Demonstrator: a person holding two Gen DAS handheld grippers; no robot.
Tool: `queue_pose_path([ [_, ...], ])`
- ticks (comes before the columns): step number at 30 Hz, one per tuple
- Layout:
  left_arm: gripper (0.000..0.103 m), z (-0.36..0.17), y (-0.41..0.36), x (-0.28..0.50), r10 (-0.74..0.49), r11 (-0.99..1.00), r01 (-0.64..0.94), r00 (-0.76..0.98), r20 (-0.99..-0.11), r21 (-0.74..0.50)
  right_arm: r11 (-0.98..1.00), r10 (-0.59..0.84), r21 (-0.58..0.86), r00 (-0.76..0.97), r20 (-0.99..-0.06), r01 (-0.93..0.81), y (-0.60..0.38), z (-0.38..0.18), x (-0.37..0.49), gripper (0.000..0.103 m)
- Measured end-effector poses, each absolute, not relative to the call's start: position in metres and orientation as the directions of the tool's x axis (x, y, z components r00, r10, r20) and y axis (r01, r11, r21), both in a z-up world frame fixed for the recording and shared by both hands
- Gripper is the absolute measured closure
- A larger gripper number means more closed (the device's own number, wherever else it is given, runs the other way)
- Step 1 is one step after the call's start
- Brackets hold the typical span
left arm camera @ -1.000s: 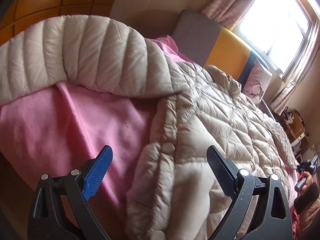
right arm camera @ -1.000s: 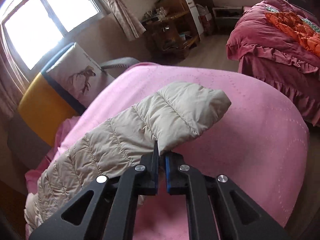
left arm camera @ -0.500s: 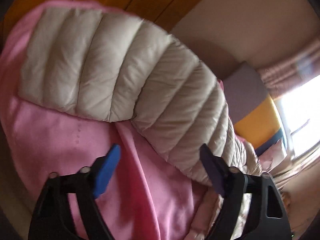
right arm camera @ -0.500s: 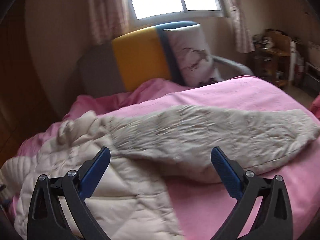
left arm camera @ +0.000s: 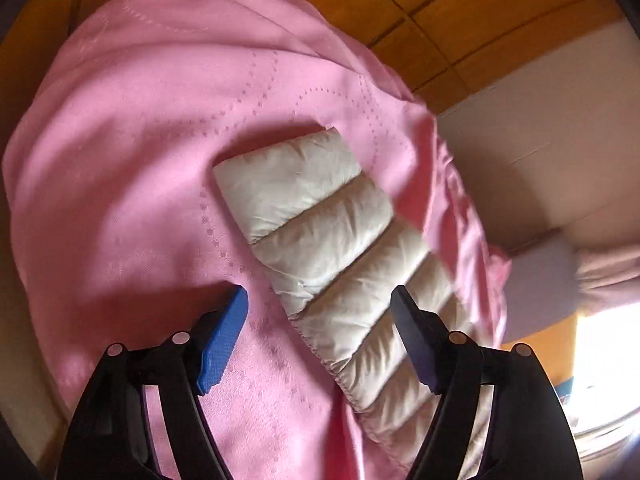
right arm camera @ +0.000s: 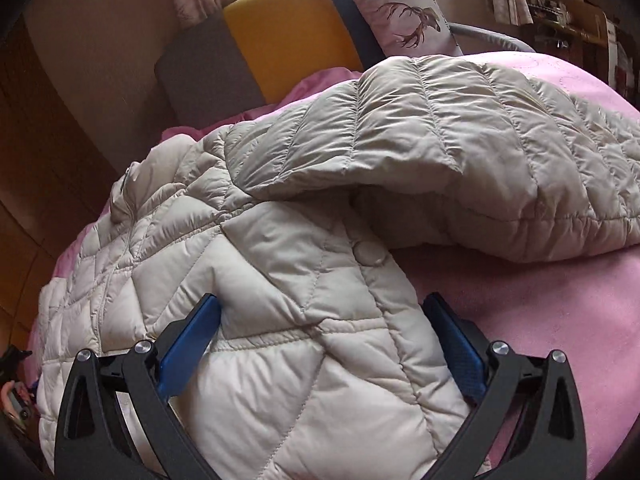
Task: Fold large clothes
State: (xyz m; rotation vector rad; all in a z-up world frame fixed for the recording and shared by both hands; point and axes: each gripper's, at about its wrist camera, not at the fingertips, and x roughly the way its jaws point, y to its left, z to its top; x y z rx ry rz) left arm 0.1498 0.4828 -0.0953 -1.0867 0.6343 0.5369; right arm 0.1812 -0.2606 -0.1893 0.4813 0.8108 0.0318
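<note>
A cream quilted puffer jacket (right arm camera: 280, 280) lies spread on a pink bedspread (right arm camera: 560, 320). In the right wrist view its body fills the lower middle and one sleeve (right arm camera: 460, 140) lies across to the right. My right gripper (right arm camera: 320, 320) is open, its jaws either side of the jacket's front edge near a snap button (right arm camera: 370, 254). In the left wrist view the other sleeve (left arm camera: 320, 232) lies flat on the pink bedspread (left arm camera: 140, 160), cuff pointing away. My left gripper (left arm camera: 320, 308) is open, hovering over that sleeve with nothing held.
A yellow and grey headboard (right arm camera: 288, 36) and a deer-print pillow (right arm camera: 400, 16) stand behind the bed. Wooden wall panels (left arm camera: 420, 12) lie beyond the bed's edge in the left wrist view. Shelves with clutter (right arm camera: 580, 12) stand at far right.
My right gripper let go of the sleeve cuff, opened and moved over the jacket's body. My left gripper, still open, swung from the jacket's front out along the other sleeve toward its cuff.
</note>
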Motion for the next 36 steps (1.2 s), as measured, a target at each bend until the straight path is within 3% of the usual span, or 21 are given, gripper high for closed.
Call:
queue_pose_path([
  [3, 0.030, -0.101, 0.473, 0.148, 0.026, 0.407, -0.619, 0.743, -0.669, -0.672, 0.894, 0.204, 0.421, 0.695, -0.690, 0.155, -0.260, -0.190, 0.181, 0.002],
  [7, 0.030, -0.106, 0.467, 0.156, 0.042, 0.430, -0.602, 0.758, -0.651, -0.673, 0.893, 0.205, 0.424, 0.700, -0.685, 0.154, -0.259, -0.189, 0.179, 0.002],
  [10, 0.035, -0.113, 0.463, 0.160, 0.050, 0.436, -0.536, 0.817, -0.575, -0.723, 0.890, 0.208, 0.429, 0.702, -0.681, 0.153, -0.261, -0.189, 0.177, 0.002],
  [11, 0.044, -0.117, 0.469, 0.163, 0.045, 0.429, -0.518, 0.830, -0.556, -0.740, 0.891, 0.206, 0.427, 0.702, -0.682, 0.153, -0.261, -0.189, 0.177, 0.002],
  [12, 0.066, -0.121, 0.472, 0.166, 0.027, 0.412, -0.493, 0.847, -0.531, -0.766, 0.891, 0.206, 0.428, 0.702, -0.682, 0.154, -0.261, -0.189, 0.177, 0.002],
  [14, 0.090, -0.132, 0.480, 0.167, -0.003, 0.331, -0.490, 0.854, -0.519, -0.807, 0.890, 0.206, 0.429, 0.703, -0.681, 0.154, -0.260, -0.189, 0.178, 0.002],
  [15, 0.095, -0.136, 0.483, 0.164, -0.012, 0.282, -0.474, 0.868, -0.497, -0.834, 0.890, 0.206, 0.429, 0.703, -0.681, 0.154, -0.260, -0.189, 0.178, 0.002],
  [21, 0.100, -0.090, 0.481, 0.125, 0.094, 0.354, -0.368, 0.929, -0.359, -0.860, 0.886, 0.211, 0.438, 0.706, -0.676, 0.154, -0.260, -0.188, 0.179, 0.002],
  [28, 0.100, -0.017, 0.440, 0.113, 0.066, 0.500, -0.210, 0.976, -0.206, -0.840, 0.877, 0.221, 0.454, 0.711, -0.667, 0.153, -0.263, -0.188, 0.179, 0.002],
  [32, 0.100, 0.039, 0.374, 0.129, -0.016, 0.672, -0.078, 0.993, -0.119, -0.736, 0.877, 0.221, 0.455, 0.711, -0.667, 0.154, -0.263, -0.189, 0.178, 0.002],
  [36, 0.100, 0.071, 0.302, 0.154, -0.134, 0.769, 0.035, 0.985, -0.107, -0.638, 0.875, 0.224, 0.459, 0.713, -0.665, 0.154, -0.264, -0.189, 0.178, 0.002],
])
